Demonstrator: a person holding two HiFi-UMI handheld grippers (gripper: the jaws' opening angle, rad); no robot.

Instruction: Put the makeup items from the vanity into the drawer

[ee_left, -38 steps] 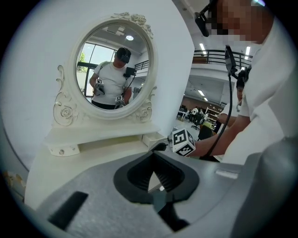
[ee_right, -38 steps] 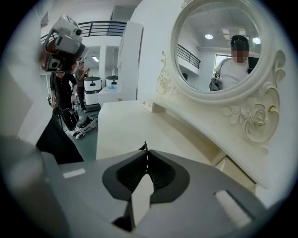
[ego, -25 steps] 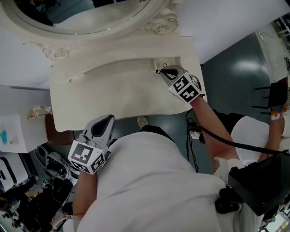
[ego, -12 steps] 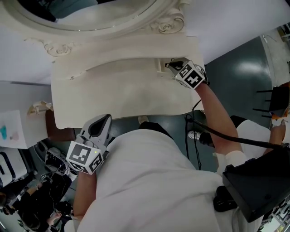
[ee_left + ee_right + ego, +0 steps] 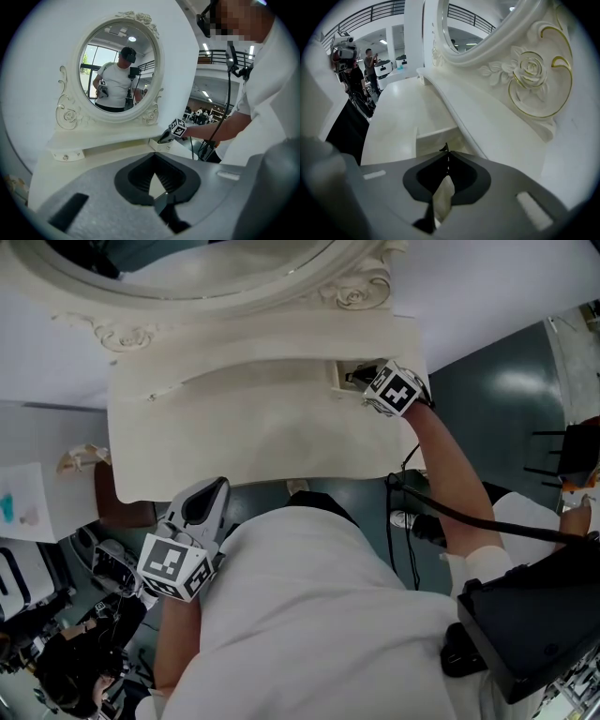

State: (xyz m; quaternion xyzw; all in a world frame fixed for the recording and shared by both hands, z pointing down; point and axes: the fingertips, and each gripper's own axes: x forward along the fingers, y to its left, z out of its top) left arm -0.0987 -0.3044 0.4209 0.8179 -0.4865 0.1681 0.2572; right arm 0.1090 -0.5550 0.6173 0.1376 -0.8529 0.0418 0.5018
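Observation:
The white vanity top (image 5: 253, 437) shows no loose makeup items. A small drawer (image 5: 336, 374) at its back right, under the mirror frame, stands pulled out. My right gripper (image 5: 356, 377) hovers with its tips just over this drawer (image 5: 433, 136). Its jaws are together, and a thin dark sliver (image 5: 442, 149) pokes out at the tips; I cannot make out what it is. My left gripper (image 5: 216, 488) hangs low off the vanity's front edge, by my body. It is shut with nothing in it and faces the vanity in the left gripper view (image 5: 157, 187).
An oval mirror (image 5: 187, 268) in a carved frame stands behind the top. A second small drawer front (image 5: 65, 153) sits at the back left. A black cable (image 5: 450, 521) trails from my right arm. Cluttered gear lies on the floor at the left (image 5: 56, 652).
My right gripper has moved up and to the right, from the tabletop in front of the drawer to just over it. The left gripper has stayed put.

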